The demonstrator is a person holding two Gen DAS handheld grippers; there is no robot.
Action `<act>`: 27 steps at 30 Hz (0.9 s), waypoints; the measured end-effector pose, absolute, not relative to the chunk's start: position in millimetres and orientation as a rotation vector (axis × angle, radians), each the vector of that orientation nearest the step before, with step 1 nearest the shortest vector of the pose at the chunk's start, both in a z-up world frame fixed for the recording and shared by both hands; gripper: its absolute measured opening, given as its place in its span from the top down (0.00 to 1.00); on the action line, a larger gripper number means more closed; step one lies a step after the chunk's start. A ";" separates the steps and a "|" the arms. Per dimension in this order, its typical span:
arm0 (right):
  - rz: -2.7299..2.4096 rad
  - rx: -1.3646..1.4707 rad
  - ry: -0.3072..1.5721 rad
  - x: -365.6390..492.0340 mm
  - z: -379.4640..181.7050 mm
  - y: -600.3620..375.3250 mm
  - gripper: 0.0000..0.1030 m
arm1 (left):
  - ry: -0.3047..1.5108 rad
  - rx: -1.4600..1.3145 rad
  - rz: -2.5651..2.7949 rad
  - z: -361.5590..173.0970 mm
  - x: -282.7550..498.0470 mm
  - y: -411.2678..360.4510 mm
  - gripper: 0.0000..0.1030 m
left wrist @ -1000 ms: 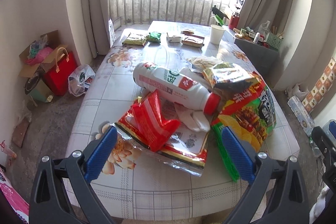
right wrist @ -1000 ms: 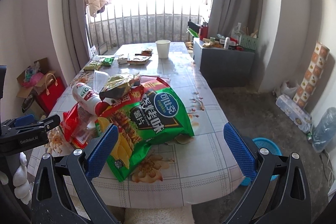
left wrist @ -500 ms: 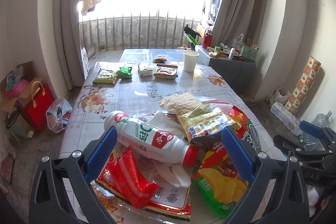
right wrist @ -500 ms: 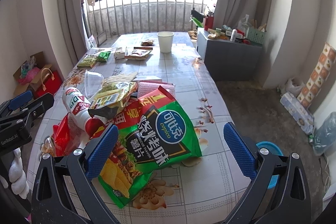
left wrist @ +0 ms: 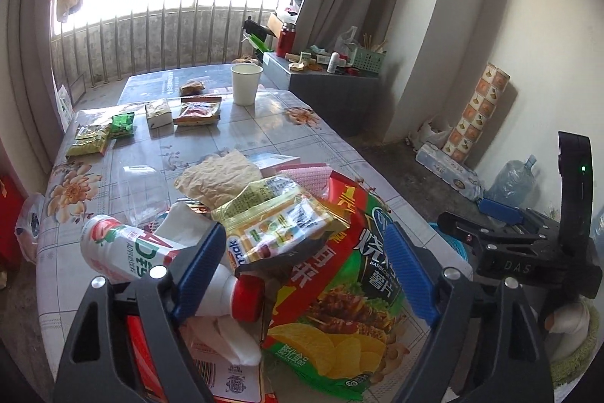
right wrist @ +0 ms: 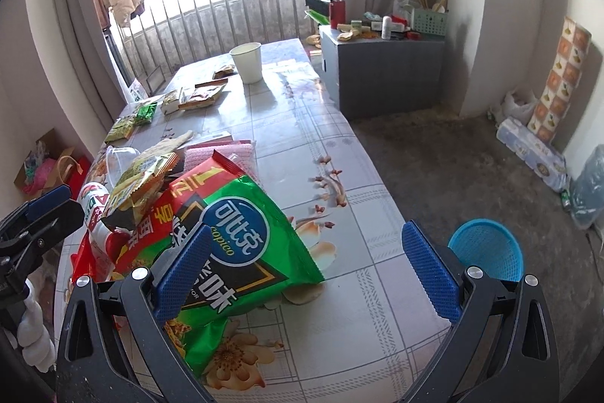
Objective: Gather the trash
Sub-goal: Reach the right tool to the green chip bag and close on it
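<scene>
Closer now vs a sec ago: my left gripper [left wrist: 305,270] over the chip bag [left wrist: 339,308], jaws closing w/ bag between, not pinched; right gripper [right wrist: 302,274] wide open.

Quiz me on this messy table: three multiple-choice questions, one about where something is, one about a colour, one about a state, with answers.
1. Where is the blue basket?
A on the table
B on the floor beside the table
C on the grey cabinet

2. What colour is the cap of the white drink bottle?
A red
B blue
C yellow

3. How does the paper cup stand?
A on its side
B upside down
C upright

Answers: 1 B, it sits on the floor past the table edge. 2 A, the cap is red. 3 C, its open mouth faces up.
</scene>
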State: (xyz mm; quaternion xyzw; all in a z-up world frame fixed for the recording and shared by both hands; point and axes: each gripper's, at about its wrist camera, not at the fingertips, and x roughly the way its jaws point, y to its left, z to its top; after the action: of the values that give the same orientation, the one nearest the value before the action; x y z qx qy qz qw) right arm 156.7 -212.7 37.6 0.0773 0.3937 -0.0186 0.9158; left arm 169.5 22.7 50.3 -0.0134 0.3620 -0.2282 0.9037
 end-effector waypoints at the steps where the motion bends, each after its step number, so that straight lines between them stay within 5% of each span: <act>1: -0.045 0.163 0.813 156.9 35.9 -215.5 0.07 | 0.758 -0.015 -0.475 48.1 173.0 18.2 0.24; 11: -0.057 0.210 0.864 168.5 19.7 -231.5 0.07 | 0.839 0.201 -0.380 12.9 209.1 -10.1 0.25; 21: 0.085 0.365 0.924 159.0 4.9 -250.8 0.07 | 0.871 0.142 -0.431 10.6 217.0 -3.4 0.74; 27: 0.133 0.484 0.949 146.4 0.1 -257.0 0.07 | 0.833 0.091 -0.431 24.7 212.2 8.9 0.85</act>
State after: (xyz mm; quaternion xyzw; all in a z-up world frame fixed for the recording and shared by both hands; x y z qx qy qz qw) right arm 146.4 -257.0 0.1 0.2305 0.4519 0.0636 0.8594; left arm 212.2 8.9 24.7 0.0437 0.4011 -0.2077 0.8911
